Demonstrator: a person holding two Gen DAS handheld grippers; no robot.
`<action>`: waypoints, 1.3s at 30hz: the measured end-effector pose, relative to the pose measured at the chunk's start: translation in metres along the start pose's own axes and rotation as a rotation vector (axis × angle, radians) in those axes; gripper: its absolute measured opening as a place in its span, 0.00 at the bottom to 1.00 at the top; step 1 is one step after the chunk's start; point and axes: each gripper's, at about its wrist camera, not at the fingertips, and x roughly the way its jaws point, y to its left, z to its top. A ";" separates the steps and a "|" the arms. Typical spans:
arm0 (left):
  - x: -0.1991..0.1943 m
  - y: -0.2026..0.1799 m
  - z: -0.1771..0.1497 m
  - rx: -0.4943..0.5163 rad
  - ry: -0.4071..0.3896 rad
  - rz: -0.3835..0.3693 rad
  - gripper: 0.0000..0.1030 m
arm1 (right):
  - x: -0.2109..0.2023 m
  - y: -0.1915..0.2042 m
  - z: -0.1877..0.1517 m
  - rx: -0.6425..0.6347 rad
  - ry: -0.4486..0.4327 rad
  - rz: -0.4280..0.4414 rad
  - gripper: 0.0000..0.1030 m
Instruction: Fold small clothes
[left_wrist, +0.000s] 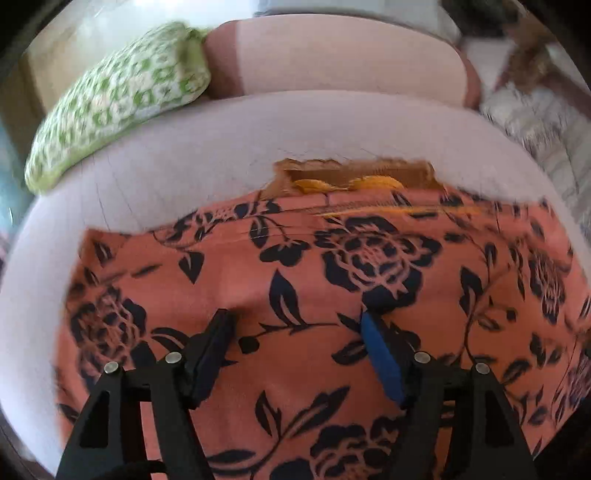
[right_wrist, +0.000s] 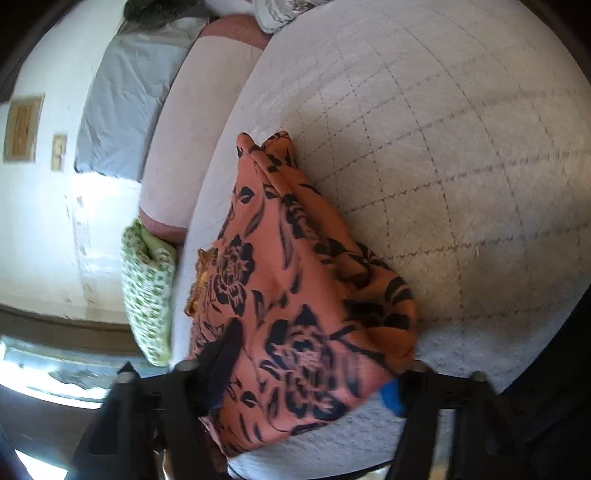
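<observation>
Left gripper (left_wrist: 297, 321) spread above the floral garment (left_wrist: 332, 280)

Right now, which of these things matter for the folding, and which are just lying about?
For the job: orange floral garment, left gripper, right gripper.
Lying about: green patterned cushion, pink pillow, white quilt.

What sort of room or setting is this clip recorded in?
Most likely a bedroom. The floral garment lies on a bed with a white quilted cover, a green patterned pillow and a pink bolster-like cushion sit at its far edge, and a plain white wall stands behind.
</observation>
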 end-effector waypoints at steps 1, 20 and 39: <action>-0.007 0.001 0.000 -0.007 0.000 -0.024 0.70 | -0.001 0.002 0.001 -0.004 -0.006 -0.006 0.32; -0.132 0.115 -0.055 -0.351 -0.258 -0.131 0.75 | -0.010 0.205 -0.056 -0.619 -0.088 -0.037 0.13; -0.170 0.261 -0.190 -0.718 -0.230 -0.038 0.75 | 0.187 0.277 -0.267 -0.995 0.410 0.006 0.16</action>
